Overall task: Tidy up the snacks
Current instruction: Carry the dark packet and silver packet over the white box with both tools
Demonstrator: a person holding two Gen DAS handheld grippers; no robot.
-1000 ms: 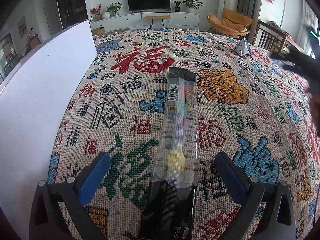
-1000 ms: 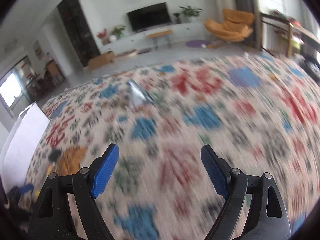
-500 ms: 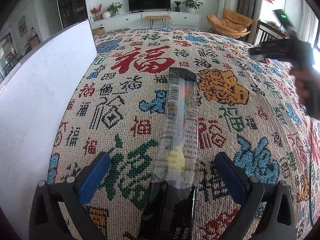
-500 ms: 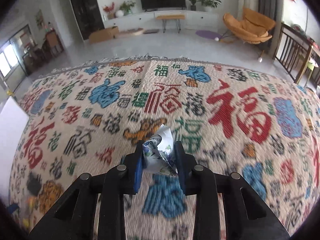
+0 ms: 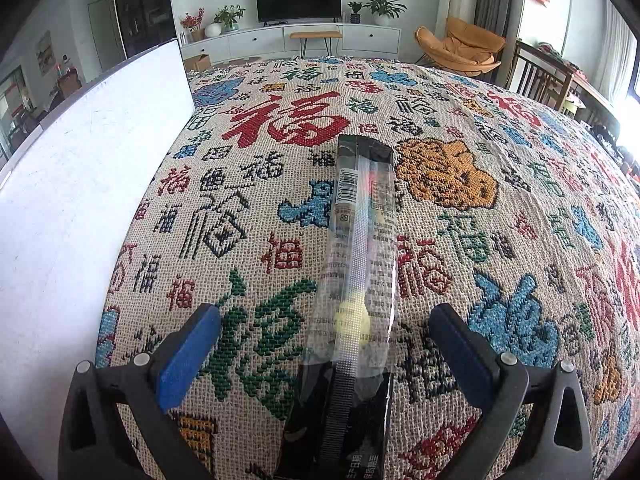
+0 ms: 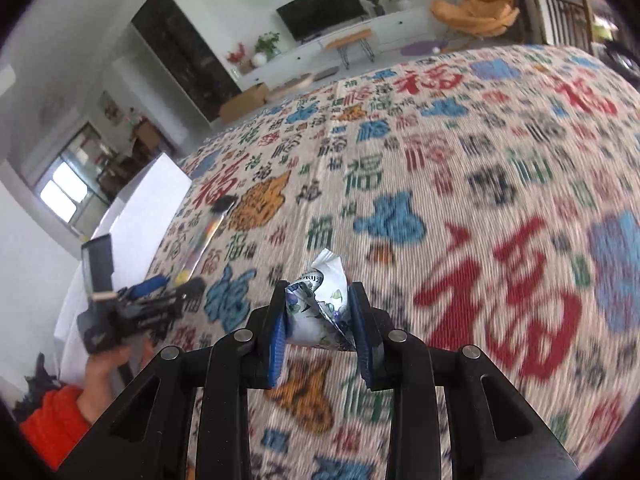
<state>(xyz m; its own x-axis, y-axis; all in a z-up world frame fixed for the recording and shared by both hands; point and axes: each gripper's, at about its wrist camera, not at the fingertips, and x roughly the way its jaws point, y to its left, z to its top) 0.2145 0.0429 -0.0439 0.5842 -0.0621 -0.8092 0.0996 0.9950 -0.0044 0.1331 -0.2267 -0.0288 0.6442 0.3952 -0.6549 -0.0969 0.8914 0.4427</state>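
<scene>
A long clear-and-black snack packet (image 5: 360,248) lies lengthwise on the patterned tablecloth (image 5: 500,168), its near end between the open fingers of my left gripper (image 5: 324,340), which does not touch it. My right gripper (image 6: 320,316) is shut on a small white-and-blue crinkled snack pouch (image 6: 320,300) and holds it above the cloth. In the right wrist view the left gripper (image 6: 160,292) shows at the left, with the long packet (image 6: 204,236) beyond it.
A white box wall (image 5: 80,184) stands along the table's left side, and shows in the right wrist view (image 6: 148,196) too. Beyond the table are a TV cabinet (image 5: 296,36), an orange chair (image 5: 460,44) and wooden chairs (image 5: 540,80).
My right gripper closed on the small pouch, lifted it off the cloth and swung left toward the white box. My left gripper has stayed still over the long packet.
</scene>
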